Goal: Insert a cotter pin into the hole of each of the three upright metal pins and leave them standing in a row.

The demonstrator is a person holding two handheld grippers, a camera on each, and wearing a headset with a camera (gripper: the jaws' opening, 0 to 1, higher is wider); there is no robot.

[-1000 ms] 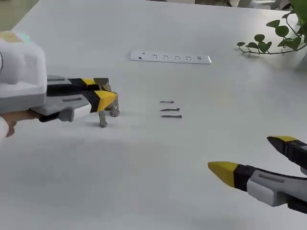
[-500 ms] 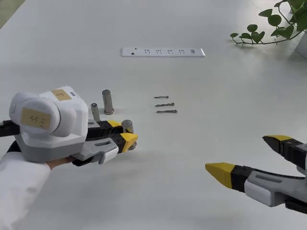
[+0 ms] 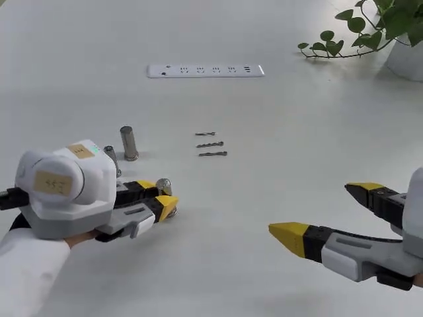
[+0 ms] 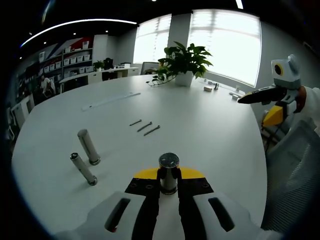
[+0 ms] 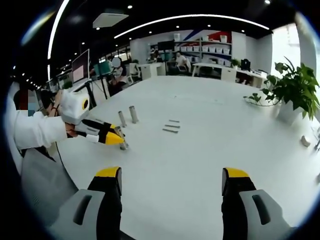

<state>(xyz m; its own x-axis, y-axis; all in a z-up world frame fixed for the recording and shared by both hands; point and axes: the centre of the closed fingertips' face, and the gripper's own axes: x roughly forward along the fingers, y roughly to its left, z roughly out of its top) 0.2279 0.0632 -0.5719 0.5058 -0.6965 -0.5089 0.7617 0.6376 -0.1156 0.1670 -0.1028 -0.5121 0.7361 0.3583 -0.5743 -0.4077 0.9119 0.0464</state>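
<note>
At the lower left of the head view I have the left gripper (image 3: 157, 196), its yellow-tipped fingers clamped on one metal pin (image 3: 163, 185). The pin stands upright between them. I cannot tell whether its foot rests on the table (image 3: 218, 257). In the left gripper view that pin sits at bottom centre, pinched from both sides, with its round top showing.

Just above the gripper in the head view, two more pins stand free on the table. A thin pin (image 3: 112, 159) is close behind the gripper's body, and a thick pin (image 3: 129, 142) is just up and right of it. They are near each other but not touching. In the left gripper view they appear at mid-left, both leaning in the fisheye.

Around the middle of the head view, the three cotter pins (image 3: 210, 144) lie loose and flat, stacked one above another and roughly parallel. They are well apart from the standing pins. Higher up, near top centre, a white power strip (image 3: 205, 70) lies across the table.

At the lower right I hold the right gripper (image 3: 324, 211), with its fingers spread wide and nothing between them. It is well apart from the pins. In the right gripper view its two yellow tips rise at bottom left and bottom right. A leafy plant (image 3: 370, 26) trails into the upper right corner.
</note>
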